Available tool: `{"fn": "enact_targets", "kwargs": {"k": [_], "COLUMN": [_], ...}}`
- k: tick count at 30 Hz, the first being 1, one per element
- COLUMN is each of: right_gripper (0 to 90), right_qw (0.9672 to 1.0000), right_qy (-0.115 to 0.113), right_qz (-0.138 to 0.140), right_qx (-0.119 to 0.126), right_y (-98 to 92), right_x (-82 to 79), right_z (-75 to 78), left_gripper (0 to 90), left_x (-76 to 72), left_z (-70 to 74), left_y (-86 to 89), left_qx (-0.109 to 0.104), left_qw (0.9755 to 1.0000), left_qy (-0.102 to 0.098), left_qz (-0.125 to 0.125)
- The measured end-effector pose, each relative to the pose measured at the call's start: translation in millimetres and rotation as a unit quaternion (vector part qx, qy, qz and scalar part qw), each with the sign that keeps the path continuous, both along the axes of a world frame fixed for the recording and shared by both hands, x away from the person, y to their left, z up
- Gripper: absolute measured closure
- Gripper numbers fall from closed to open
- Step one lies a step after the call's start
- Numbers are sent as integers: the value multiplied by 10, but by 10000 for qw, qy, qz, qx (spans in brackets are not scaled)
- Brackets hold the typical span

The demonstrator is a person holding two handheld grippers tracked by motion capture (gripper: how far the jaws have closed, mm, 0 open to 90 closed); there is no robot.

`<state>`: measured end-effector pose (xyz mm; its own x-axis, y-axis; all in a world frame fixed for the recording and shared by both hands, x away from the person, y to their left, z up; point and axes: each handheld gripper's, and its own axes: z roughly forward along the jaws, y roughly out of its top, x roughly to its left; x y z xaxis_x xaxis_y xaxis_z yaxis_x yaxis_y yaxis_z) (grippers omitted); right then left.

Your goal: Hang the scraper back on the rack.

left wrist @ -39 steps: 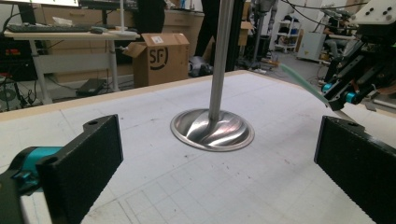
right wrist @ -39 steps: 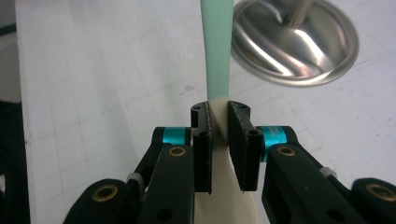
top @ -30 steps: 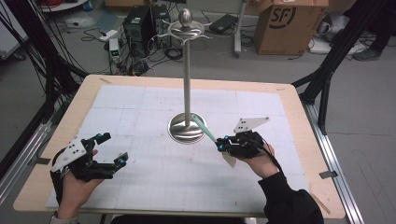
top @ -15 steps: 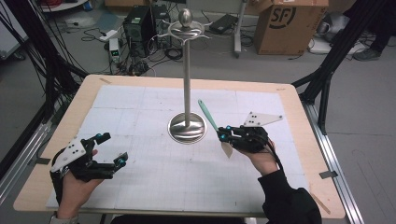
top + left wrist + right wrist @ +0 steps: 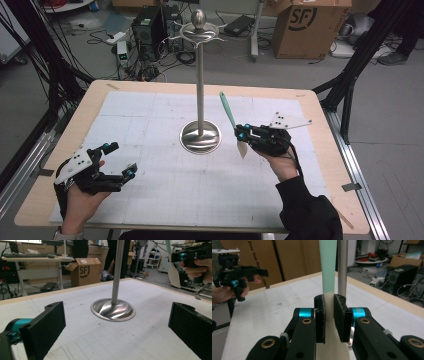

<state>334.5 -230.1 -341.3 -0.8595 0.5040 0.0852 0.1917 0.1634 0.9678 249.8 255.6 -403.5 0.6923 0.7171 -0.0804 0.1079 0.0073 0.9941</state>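
A spatula (image 5: 227, 107) with a teal handle and a cream blade (image 5: 242, 148) is clamped in my right gripper (image 5: 240, 134), which is shut on it where handle meets blade. The handle points up and away, the blade hangs down. It is held just right of a metal stand (image 5: 200, 137) with a round base, a tall pole and hooks at the top. In the right gripper view the spatula (image 5: 327, 270) rises between my jaws (image 5: 329, 312), close beside the pole (image 5: 342, 267). My left gripper (image 5: 122, 158) rests open at the front left, nothing between its jaws (image 5: 116, 332).
The stand base (image 5: 113, 310) sits mid-table on a white gridded mat (image 5: 150, 190) over a wooden tabletop (image 5: 345, 165). A cardboard box (image 5: 305, 22), computers and cables lie on the floor beyond the far edge.
The right gripper has lifted and turned, so the spatula handle has swung from pointing low at the stand base to pointing up. The left gripper has not moved.
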Motion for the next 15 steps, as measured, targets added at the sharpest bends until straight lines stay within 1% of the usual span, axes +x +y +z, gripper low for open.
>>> {"fn": "enact_targets", "kwargs": {"k": [5,7,9,12,15], "right_gripper": [803,803,803,803,803], "right_qw": [9999,9998,9996,9992,9991], "right_qy": [-121,-172,-220,-246,-272], "right_qz": [50,42,39,41,62], "right_qx": [100,104,164,306,315], "right_y": [-3,-4,-5,-1,18], "right_x": [23,38,55,96,131], "right_z": [114,165,217,286,341], "left_gripper": [17,18,18,18,18], "left_x": [-1,-1,0,1,-1], "left_z": [0,0,-1,-2,2], "left_y": [-1,-1,-2,-2,7], "left_qx": [-4,2,9,4,-4], "left_qw": [10000,10000,10000,10000,10000], "left_qy": [0,3,8,7,-3], "left_qz": [-1,0,0,-3,-9]}}
